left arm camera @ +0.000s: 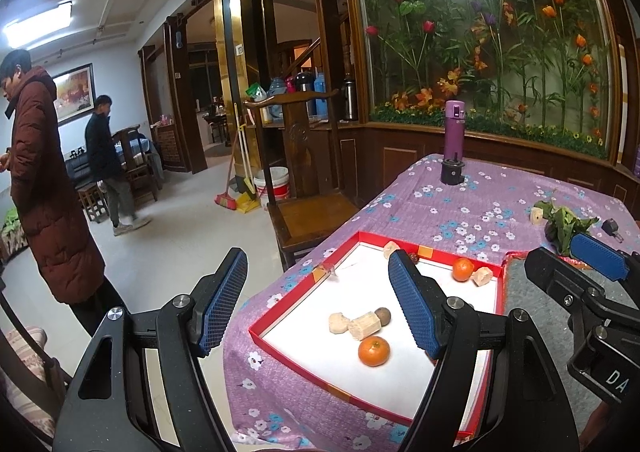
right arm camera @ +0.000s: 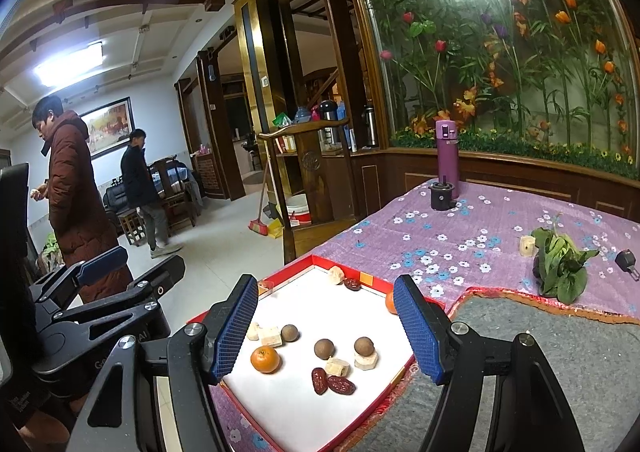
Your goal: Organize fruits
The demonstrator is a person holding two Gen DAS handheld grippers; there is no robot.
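I hold my left gripper over the near left corner of the red-rimmed box, its blue pads spread apart with nothing between them; one finger hangs past the table edge above the floor, the other over the white box floor. My right gripper hovers over the same box from the other side, jaws likewise spread and empty, framing most of the fruit. Inside the box, a tangerine lies near the left wall, with pale cut chunks and a brown round longan just behind it. Two more longans sit toward the middle, the right one resting on a pale chunk. Two dark red dates lie touching each other at the front, beside another pale chunk. A second tangerine sits by the far right wall with a chunk just beside it, and another date and chunk lie at the far edge. The box rests on a purple flowered tablecloth, next to a grey mat. Farther back on the cloth lies a bunch of leafy greens with a pale chunk beside it, and a purple bottle stands upright at the far end. Two people stand well apart from the table, across the room.
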